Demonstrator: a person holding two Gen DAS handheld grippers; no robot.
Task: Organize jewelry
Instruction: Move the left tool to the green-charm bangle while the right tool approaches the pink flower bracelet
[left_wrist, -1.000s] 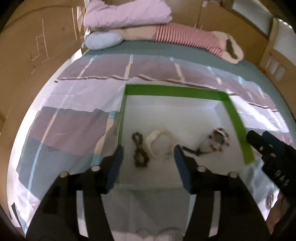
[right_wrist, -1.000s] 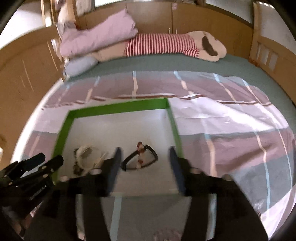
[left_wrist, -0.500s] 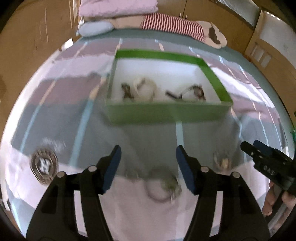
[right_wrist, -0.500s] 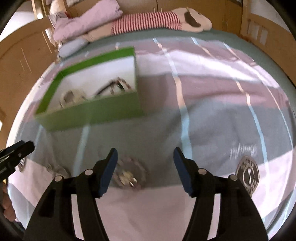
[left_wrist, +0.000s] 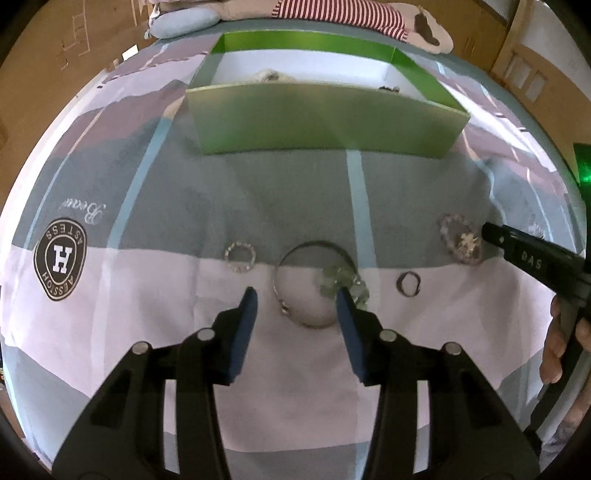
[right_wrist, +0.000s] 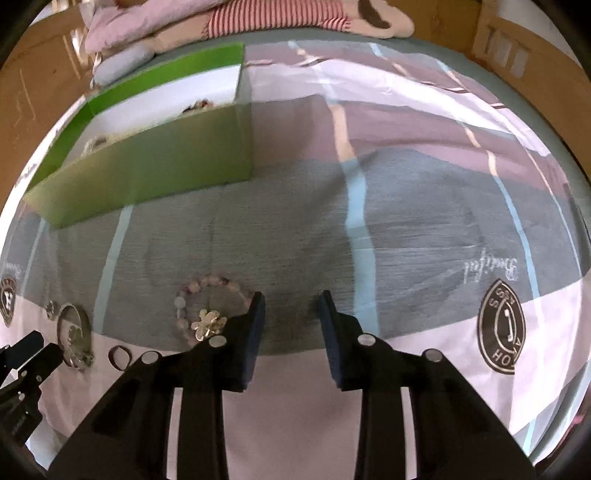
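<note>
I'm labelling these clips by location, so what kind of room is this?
Most likely a bedroom: the jewelry lies on a patchwork bedspread, with pillows at the far end and a wooden bed frame alongside.

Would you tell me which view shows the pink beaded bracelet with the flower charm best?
The right wrist view: the pink beaded bracelet lies close and sharp beside the open right gripper. The left wrist view shows it small, near the right edge.

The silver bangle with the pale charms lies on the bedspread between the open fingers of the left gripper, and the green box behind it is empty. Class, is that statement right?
Not quite. The silver bangle does lie between the open fingers of the left gripper, but the green box is not empty: the left wrist view shows jewelry inside it, above its near wall.
</note>
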